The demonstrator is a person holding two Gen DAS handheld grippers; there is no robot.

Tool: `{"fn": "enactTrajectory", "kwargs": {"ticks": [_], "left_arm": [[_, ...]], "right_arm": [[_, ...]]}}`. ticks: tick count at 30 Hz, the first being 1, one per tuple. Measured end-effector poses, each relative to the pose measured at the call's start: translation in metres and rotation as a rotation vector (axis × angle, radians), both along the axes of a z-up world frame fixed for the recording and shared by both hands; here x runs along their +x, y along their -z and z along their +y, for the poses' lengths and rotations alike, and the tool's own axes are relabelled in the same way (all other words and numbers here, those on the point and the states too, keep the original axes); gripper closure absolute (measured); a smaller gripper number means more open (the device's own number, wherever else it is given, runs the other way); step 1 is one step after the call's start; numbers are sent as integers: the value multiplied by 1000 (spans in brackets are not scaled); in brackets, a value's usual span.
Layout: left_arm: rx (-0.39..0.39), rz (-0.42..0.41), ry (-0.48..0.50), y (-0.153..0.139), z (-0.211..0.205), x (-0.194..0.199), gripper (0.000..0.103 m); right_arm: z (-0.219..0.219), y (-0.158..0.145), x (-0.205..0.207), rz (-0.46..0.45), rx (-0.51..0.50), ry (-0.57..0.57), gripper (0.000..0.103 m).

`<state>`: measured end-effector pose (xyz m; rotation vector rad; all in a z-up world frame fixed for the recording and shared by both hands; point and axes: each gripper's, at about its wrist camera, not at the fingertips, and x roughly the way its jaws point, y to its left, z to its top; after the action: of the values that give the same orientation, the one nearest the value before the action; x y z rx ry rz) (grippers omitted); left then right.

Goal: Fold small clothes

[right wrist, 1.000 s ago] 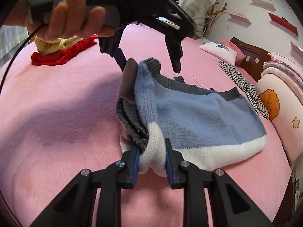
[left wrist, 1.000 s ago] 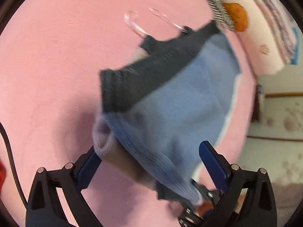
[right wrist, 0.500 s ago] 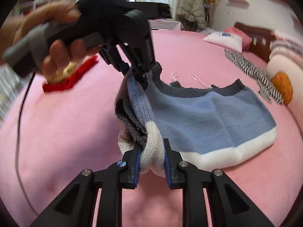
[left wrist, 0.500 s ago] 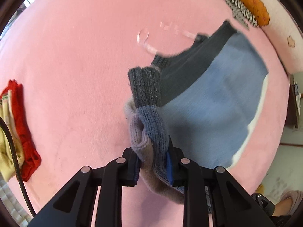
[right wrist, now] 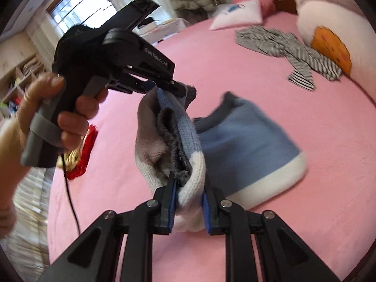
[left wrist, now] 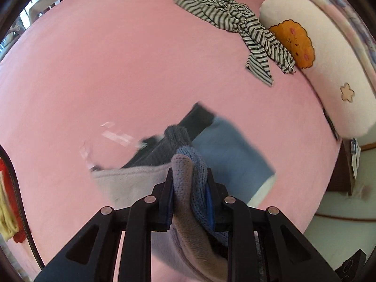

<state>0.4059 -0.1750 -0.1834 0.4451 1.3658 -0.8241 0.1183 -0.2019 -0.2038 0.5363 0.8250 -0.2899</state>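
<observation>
Sweater (right wrist: 246, 141) edge lifted off bed (right wrist: 235, 70) since earlier frame; left gripper (left wrist: 189, 195) and right gripper (right wrist: 188, 202) clamped on bunched knit; thick folds risked slipping out.

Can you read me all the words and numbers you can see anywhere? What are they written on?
"GenRobot.AI" in small pale letters on the black side of the left claw, the one the hand is holding, seen from the right wrist camera.
The white pillow far back has a blue mark, too blurred to read.
The orange cookie face on the pale cushion is a picture, not words.
No numbers anywhere.
</observation>
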Motion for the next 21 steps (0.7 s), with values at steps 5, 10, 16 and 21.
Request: {"fn": "enactTrajectory", "kwargs": {"ticks": [5, 10, 16, 21], "left_arm": [[50, -7, -51, 59, -81, -10, 83], [66, -48, -74, 112, -113, -16, 81], [22, -124, -76, 141, -129, -31, 71], [-9, -147, -40, 143, -144, -43, 36]], "right_arm": [[-89, 27, -7, 24, 119, 14, 86], [-153, 79, -3, 72, 210, 19, 86], [-187, 122, -4, 110, 314, 32, 85], [-196, 125, -3, 109, 338, -1, 82]]}}
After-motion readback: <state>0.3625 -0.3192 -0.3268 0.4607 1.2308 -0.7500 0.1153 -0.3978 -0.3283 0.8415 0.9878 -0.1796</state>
